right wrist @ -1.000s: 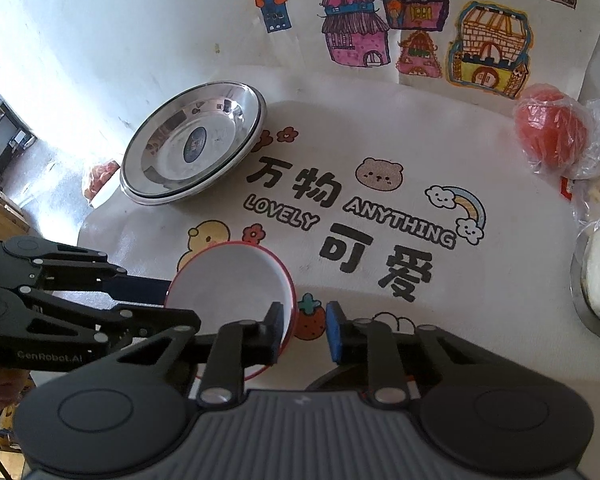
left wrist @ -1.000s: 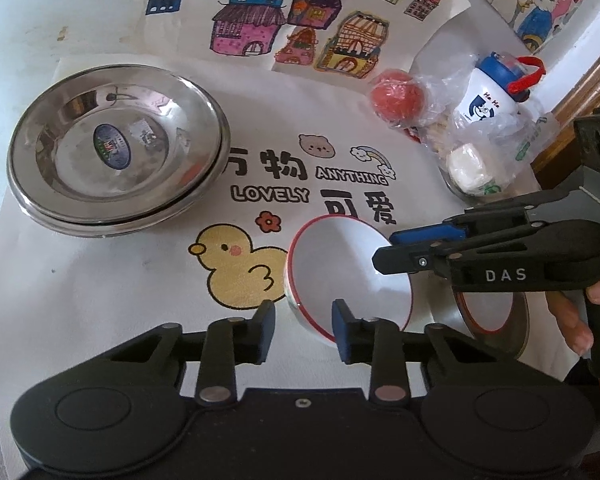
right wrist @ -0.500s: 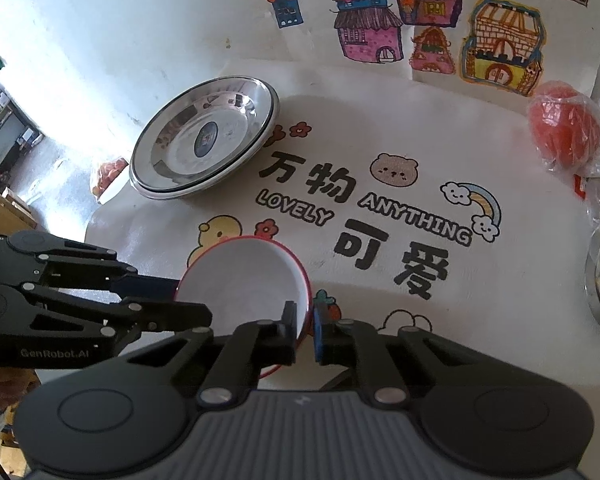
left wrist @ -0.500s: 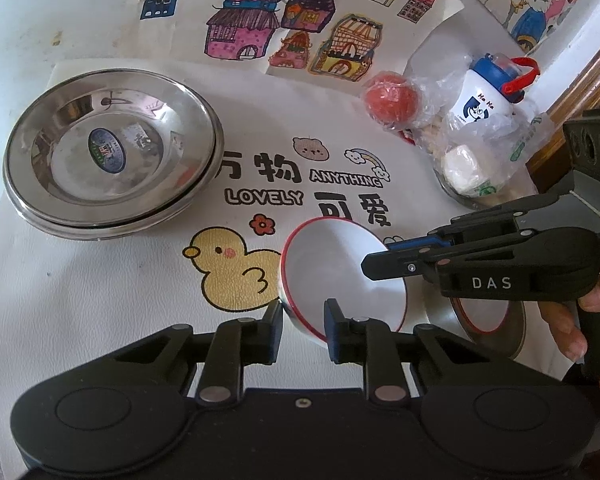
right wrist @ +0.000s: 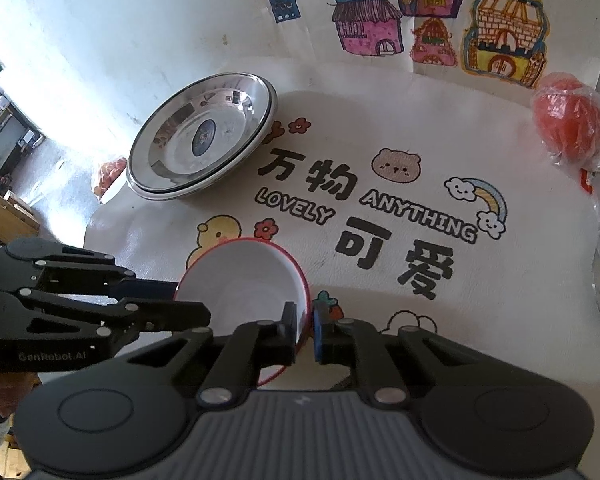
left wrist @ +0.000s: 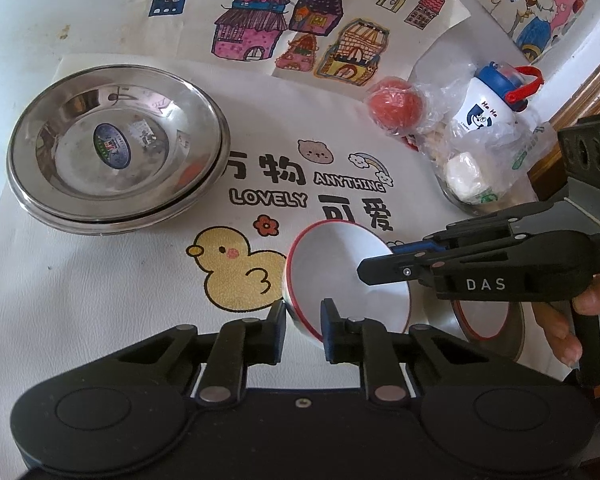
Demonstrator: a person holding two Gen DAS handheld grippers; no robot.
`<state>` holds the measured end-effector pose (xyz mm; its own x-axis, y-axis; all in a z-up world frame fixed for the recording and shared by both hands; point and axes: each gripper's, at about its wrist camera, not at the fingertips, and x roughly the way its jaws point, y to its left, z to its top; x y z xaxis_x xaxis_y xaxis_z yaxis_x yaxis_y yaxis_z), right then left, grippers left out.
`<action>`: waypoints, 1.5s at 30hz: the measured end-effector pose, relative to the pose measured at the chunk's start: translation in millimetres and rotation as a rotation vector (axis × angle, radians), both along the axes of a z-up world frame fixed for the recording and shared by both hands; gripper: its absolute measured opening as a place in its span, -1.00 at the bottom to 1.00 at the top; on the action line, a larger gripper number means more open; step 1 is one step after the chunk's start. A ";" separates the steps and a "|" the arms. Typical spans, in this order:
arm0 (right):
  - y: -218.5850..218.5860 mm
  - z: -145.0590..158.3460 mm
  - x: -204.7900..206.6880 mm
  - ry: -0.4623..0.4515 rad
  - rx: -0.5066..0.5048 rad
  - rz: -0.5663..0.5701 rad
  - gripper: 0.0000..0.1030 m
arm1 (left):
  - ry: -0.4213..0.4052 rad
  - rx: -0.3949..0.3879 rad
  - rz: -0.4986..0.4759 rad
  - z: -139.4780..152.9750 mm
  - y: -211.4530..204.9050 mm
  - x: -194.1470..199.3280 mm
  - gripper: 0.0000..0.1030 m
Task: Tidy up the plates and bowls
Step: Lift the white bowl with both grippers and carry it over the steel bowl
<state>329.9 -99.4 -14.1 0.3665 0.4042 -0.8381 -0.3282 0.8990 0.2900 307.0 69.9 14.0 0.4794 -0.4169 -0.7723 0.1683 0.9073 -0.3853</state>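
A white bowl with a red rim (left wrist: 340,276) (right wrist: 240,284) is held tilted above the printed mat. My left gripper (left wrist: 303,324) is shut on its near rim. My right gripper (right wrist: 306,328) is shut on the opposite rim; it shows from the side in the left wrist view (left wrist: 384,270). A second red-rimmed bowl (left wrist: 482,320) sits on a steel plate under the right gripper. Stacked steel plates (left wrist: 112,148) (right wrist: 204,140) lie at the mat's far left.
A bagged red ball (left wrist: 394,106) (right wrist: 568,120), a white-and-blue bottle (left wrist: 488,108) and a bagged white item (left wrist: 466,176) crowd the far right. Coloured house drawings (left wrist: 300,32) lie at the back. A wooden edge (left wrist: 580,92) runs along the right.
My right gripper has closed from open onto the bowl's rim. The bowl has risen slightly and tilted, held by both grippers.
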 end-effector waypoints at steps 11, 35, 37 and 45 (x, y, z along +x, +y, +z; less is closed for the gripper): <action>-6.3 4.5 -6.1 -0.020 0.060 -0.054 -0.85 | 0.016 -0.028 0.053 1.4 6.5 2.0 -0.76; -39.2 49.9 -28.5 -0.095 0.095 -0.149 -0.85 | -0.072 -0.022 0.023 50.6 -20.6 8.0 -0.81; -46.3 55.6 -33.7 -0.105 0.090 -0.163 -0.85 | -0.083 -0.022 0.011 56.0 -27.5 8.3 -0.82; -80.8 66.5 -57.9 -0.122 0.078 -0.231 -0.84 | -0.102 -0.009 -0.062 67.0 -64.9 10.4 -0.83</action>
